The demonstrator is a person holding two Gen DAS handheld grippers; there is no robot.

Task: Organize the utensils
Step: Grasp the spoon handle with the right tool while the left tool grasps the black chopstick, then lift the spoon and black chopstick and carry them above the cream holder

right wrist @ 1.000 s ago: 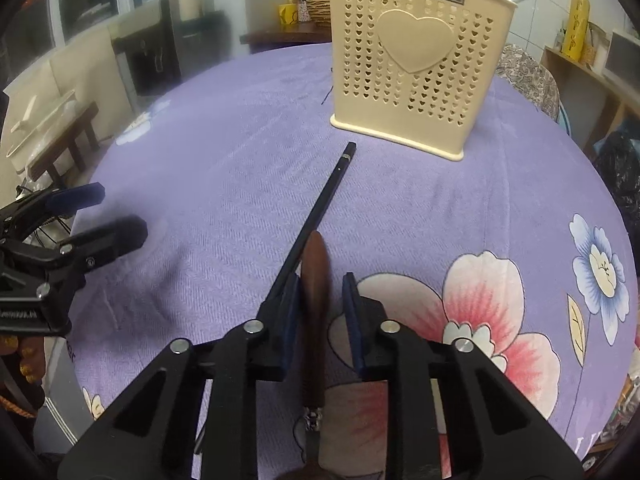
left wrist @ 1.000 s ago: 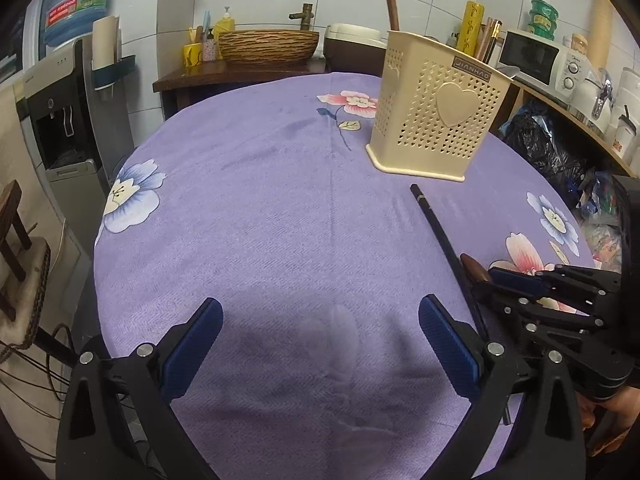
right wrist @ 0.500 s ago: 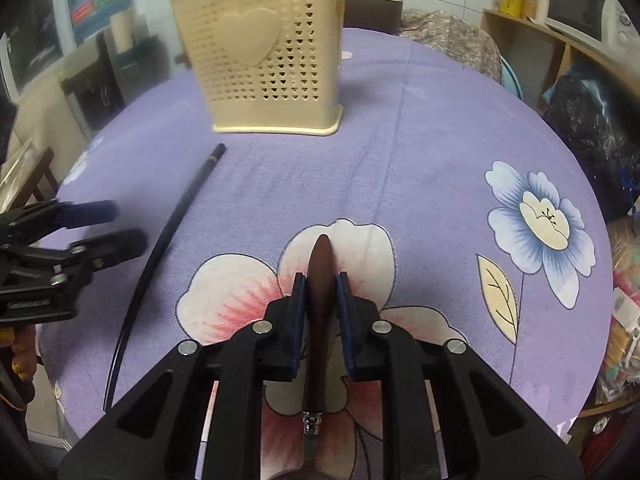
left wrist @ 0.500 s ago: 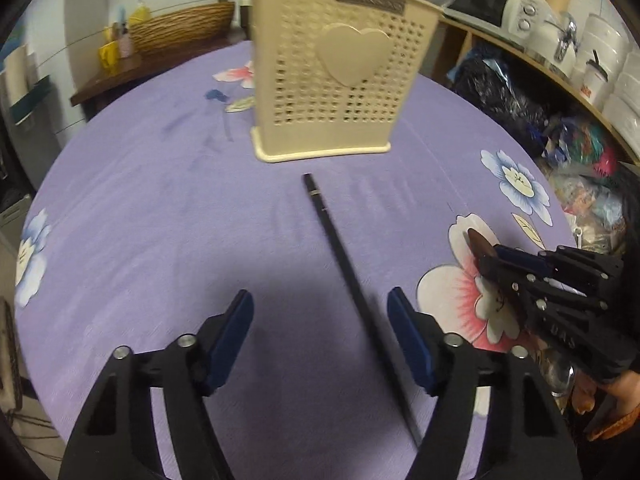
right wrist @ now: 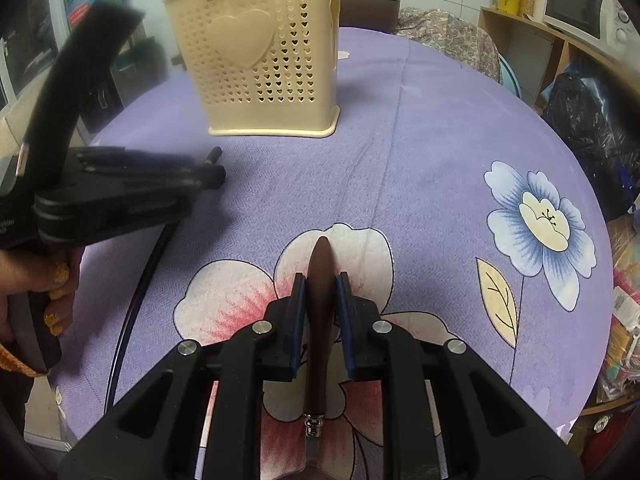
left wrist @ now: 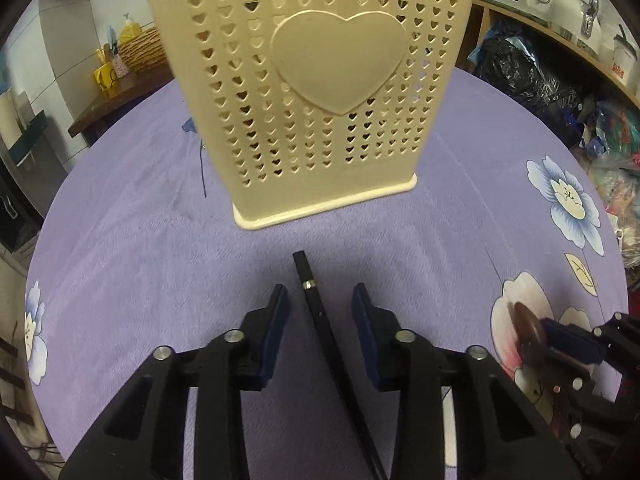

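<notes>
**Chopstick straddled, wooden-handled utensil clamped, holder not yet loaded from the table**

A black chopstick (left wrist: 320, 320) is seen lying flat on the purple flowered tablecloth (left wrist: 140, 260), running lengthwise between the two blue pads of the left gripper (left wrist: 319, 312). The jaws of that gripper have just been closing, yet a gap is still visible on either side of the stick, so no contact with the pads is shown; the stick is straddled, not held. Its ringed tip pokes out just ahead of the fingertips and points toward the cream perforated utensil holder (left wrist: 316, 92), which stands upright straight ahead of the left gripper and near it.

In the right gripper (right wrist: 323, 292) a dark wooden handle (right wrist: 321, 280) is clamped, both pads being pressed against its sides. The rounded handle end projects forward of the fingertips, while a metal ferrule is seen behind the pads; the working end is hidden below the frame, so the kind of utensil cannot be told. From this gripper the holder lies ahead and to the left, well apart.

As far as can be judged, the task is at an early to middle stage. At least one brown stick-like handle is glimpsed rising from the holder's back rim, so something may already be stowed, though the contents cannot be made out. Two items are left outside: the chopstick must yet be gripped and lifted, and both pieces remain to be carried over the rim and dropped upright inside.
</notes>
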